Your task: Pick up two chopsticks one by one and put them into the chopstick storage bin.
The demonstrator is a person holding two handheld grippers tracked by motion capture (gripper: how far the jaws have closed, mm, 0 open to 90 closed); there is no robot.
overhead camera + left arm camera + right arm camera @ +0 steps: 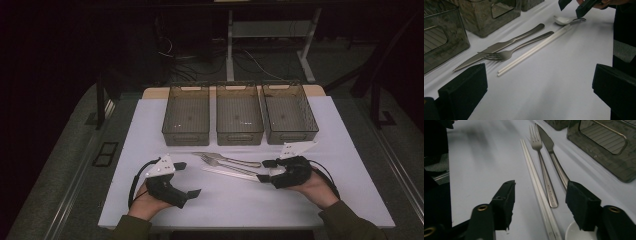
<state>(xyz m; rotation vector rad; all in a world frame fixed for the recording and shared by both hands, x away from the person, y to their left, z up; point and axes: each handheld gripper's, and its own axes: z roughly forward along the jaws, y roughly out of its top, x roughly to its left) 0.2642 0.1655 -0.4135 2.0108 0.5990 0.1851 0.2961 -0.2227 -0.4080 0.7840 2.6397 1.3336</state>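
**White chopsticks between half-spread jaws**

The chopsticks (537, 187), slim, smooth and white, lie side by side on the matte white table (310, 200), just beside a steel fork (541, 167) and serrated knife (551, 152). A glossy white spoon (564, 20) rests at their end. The right gripper (540, 202) straddles them, unclenched, pads off. The left gripper (539, 87) gapes wide over bare table. Three smoky translucent bins (239, 116) stand behind.

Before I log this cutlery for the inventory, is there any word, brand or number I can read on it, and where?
Fork: a small stamped mark near the end of the handle, too small and blurred to read.
Knife, chopsticks, spoon, bins: no text visible.
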